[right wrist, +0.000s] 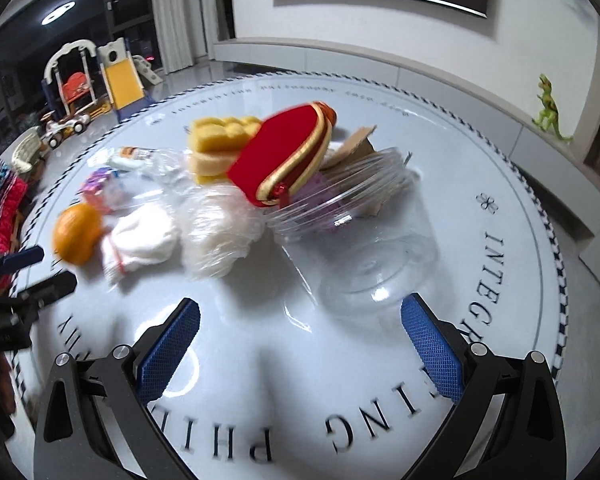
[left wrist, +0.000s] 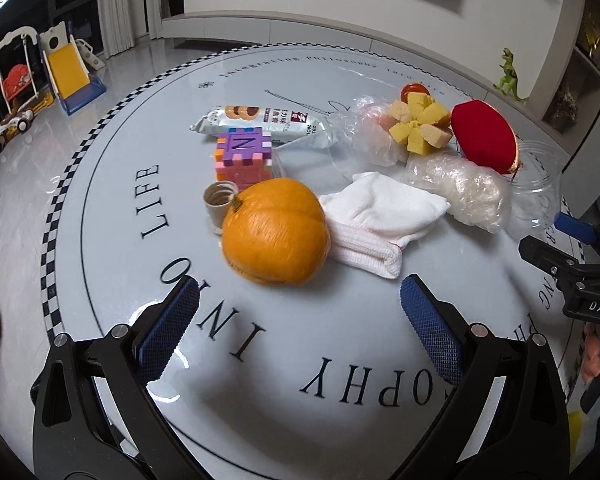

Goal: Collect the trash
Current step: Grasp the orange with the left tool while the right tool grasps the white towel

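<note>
Trash candidates lie in a cluster mid-counter [left wrist: 340,360]. Nearest your right claw [right wrist: 300,334] is the crumpled clear plastic wrap [right wrist: 216,236], a loose wad just beside the open mouth of the clear plastic jar [right wrist: 364,240], which lies on its side. Judged light, soft and slippery; it will compress to almost nothing, so pinch deep into the bulk of the wad, not at a loose edge. The jar is probably stiff, thin-walled and smooth; the rim looks like the surest hold.

Further trash: a biscuit wrapper [left wrist: 260,120] at the far side of the cluster, flat and crinkly, best taken at an end seam. A thin clear bag [left wrist: 372,132] sits under the yellow sponge flower [left wrist: 420,122]; lifting it would likely drag the sponge along.

Non-trash, by judgement: orange toy pumpkin [left wrist: 274,232], folded white sock [left wrist: 380,220] touching it, foam letter cube [left wrist: 244,156], a small beige cap [left wrist: 220,200], red padded piece [left wrist: 484,136].

Your left claw [left wrist: 300,328] hovers just short of the pumpkin, pads spread wide, holding nothing. The right claw is likewise spread and empty, low over the counter, aimed between wrap and jar.
</note>
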`<state>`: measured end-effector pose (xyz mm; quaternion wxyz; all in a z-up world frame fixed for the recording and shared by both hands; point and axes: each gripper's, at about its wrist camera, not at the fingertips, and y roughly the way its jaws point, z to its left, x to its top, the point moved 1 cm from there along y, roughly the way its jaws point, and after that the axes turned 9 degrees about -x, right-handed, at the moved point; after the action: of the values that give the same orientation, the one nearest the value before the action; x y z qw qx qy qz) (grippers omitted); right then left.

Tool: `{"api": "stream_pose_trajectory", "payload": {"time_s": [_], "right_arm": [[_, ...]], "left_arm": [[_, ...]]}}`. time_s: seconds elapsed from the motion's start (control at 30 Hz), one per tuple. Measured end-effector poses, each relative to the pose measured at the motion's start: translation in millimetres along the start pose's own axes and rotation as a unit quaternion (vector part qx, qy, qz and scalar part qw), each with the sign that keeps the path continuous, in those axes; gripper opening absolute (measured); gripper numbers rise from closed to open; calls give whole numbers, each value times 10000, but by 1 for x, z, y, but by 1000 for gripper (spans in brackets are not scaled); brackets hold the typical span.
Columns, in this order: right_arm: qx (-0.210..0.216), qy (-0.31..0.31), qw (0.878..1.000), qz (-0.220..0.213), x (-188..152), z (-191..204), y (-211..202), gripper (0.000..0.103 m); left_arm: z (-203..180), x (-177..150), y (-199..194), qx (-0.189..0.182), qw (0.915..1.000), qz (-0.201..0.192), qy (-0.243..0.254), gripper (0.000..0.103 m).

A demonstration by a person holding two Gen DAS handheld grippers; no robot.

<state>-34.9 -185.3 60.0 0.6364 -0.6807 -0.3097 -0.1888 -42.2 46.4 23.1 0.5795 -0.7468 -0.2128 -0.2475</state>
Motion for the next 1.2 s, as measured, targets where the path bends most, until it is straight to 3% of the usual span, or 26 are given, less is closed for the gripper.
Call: {"api": "stream_pose_trajectory", "payload": {"time_s": [0.23,0.4,0.43,0.5,0.53,0.6,0.9,1.2], "right_arm": [[298,-140,9991,-263,0,-2,-37,100],[359,-186,9984,-396,3,-7,-51,100],[389,-193,9983,-398,3,-8,-52,100],[425,-198,9981,-393,1,-11,-51,100],[426,-204,9981,-383,1,-12,-50,100],[432,-183,9983,-354,1,-14,-47,100],[669,-309,9963,-450,8,-2,-42,100],[1113,-547,9910,-507,23,32,-43,97]], "left_arm": [[11,18,1,0,9999,-117,-50,97],[11,30,23,25,9999,121,-104,96],[9,30,25,12,9998,146,-103,93],[10,31,30,-48,9996,219,-171,75],[11,30,33,-29,9994,260,-245,73],[15,30,37,38,9989,311,-350,60],[26,20,28,-318,9979,45,-571,53],[29,7,1,-553,9971,-74,-514,53]]}}
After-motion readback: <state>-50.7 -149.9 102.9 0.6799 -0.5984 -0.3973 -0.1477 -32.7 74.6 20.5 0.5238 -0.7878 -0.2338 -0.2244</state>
